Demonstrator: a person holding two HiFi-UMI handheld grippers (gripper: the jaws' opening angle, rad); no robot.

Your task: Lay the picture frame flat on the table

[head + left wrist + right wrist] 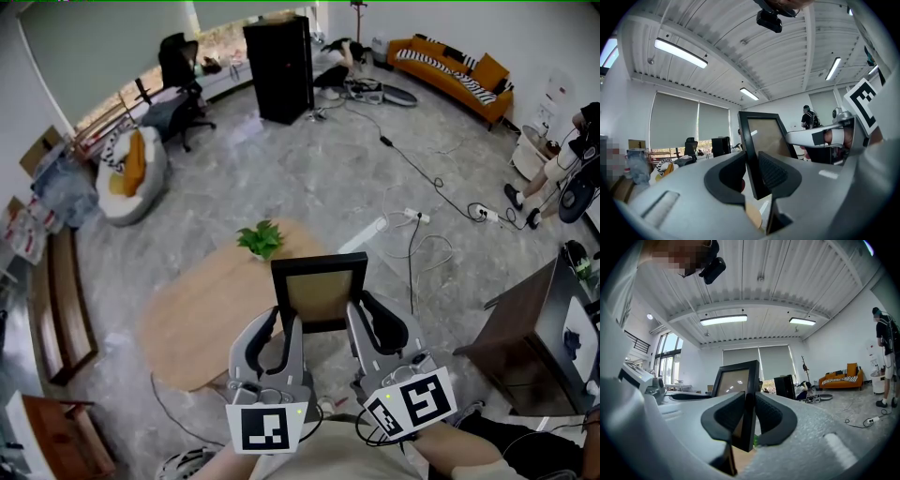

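Standing beyond picture frame (319, 294): potted plant (262, 239)

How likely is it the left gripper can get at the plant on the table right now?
Probably not: the left gripper is shut on the picture frame, shared with the right gripper, and the plant sits beyond that frame.

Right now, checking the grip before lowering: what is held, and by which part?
The picture frame: the left gripper clamps its left side edge, the right gripper its right side edge.
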